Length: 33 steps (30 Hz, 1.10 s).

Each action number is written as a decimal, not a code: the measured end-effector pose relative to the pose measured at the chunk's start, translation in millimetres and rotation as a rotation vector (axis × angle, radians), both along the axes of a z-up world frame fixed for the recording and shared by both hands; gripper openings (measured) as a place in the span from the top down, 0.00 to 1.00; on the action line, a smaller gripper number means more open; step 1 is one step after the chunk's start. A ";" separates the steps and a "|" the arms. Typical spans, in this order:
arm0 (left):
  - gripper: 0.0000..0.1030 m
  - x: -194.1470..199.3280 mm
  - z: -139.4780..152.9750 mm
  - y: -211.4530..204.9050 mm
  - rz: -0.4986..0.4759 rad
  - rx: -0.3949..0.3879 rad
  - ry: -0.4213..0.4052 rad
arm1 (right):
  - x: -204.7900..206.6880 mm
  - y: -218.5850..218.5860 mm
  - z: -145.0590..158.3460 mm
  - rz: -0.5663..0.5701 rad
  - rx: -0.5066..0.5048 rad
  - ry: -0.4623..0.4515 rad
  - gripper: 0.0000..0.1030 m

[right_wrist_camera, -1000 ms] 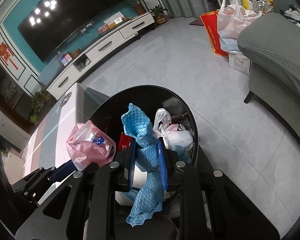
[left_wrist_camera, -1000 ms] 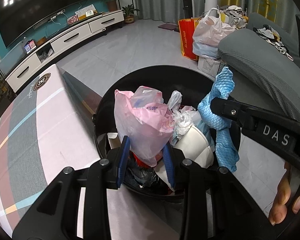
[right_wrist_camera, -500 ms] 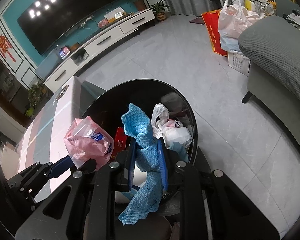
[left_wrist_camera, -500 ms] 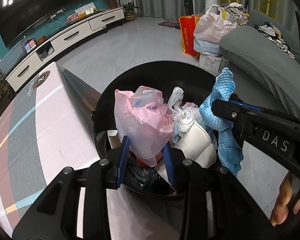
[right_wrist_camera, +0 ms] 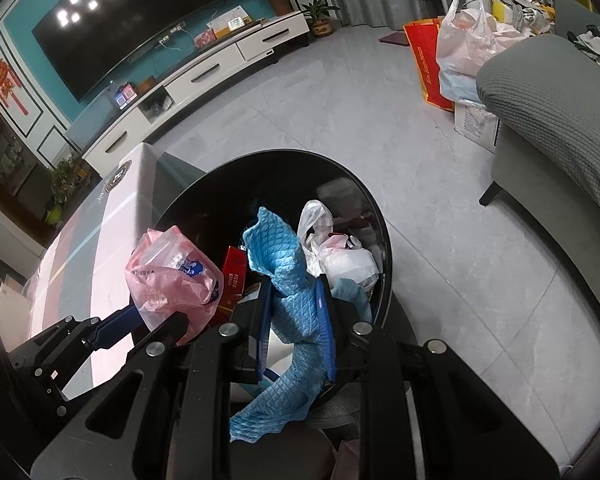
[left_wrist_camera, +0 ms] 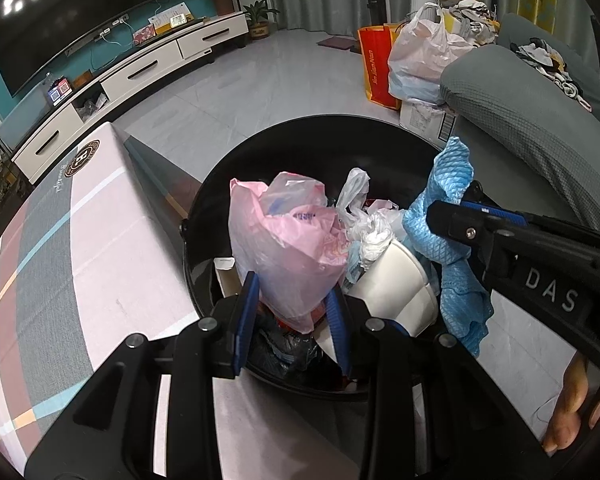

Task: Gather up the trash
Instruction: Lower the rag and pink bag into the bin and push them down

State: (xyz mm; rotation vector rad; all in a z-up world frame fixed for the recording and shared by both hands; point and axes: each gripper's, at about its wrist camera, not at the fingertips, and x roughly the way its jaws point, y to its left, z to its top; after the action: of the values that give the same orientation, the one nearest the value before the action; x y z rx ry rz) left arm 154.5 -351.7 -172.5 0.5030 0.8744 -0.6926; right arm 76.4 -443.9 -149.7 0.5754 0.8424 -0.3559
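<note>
In the lower middle of the left wrist view, the left gripper has its blue-padded fingers clamped on the lower end of a pink plastic bag, which stands crumpled above a black trash bin. The bin fills the centre of the frame and holds mixed rubbish: a white paper cup lying tilted, a knotted white plastic bag and dark wrappers near the bottom edge. To the right of the frame the right gripper reaches in sideways, pinching a blue cloth whose ends hang above and below the fingers, over the bin's right rim.

From the right wrist view the right gripper sits in the lower middle, fingers closed on the blue cloth, one end sticking up and the other drooping toward the bottom of the frame. The pink plastic bag shows at centre left (held by the left gripper, which enters from the lower left). A red carton stands in the trash bin between bag and cloth. A table with a striped cover lies just beside the bin on the left, and a grey sofa occupies the right side.
</note>
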 end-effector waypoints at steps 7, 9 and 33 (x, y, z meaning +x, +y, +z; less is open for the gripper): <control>0.66 -0.1 -1.8 -0.5 0.001 0.010 -0.002 | 0.6 0.4 -0.4 0.004 -0.003 0.006 0.78; 0.66 0.4 -1.9 -0.7 0.000 0.013 -0.003 | 0.6 0.7 -0.8 0.004 -0.002 0.006 0.78; 0.66 1.0 -6.2 0.1 0.003 0.036 0.004 | 3.5 4.9 -6.8 0.021 -0.025 0.038 0.78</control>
State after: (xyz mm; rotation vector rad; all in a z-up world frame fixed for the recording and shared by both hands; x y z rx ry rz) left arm 155.5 -351.7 -178.7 0.5326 0.8921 -0.6763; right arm 79.9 -439.1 -156.5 0.5377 0.8785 -0.3588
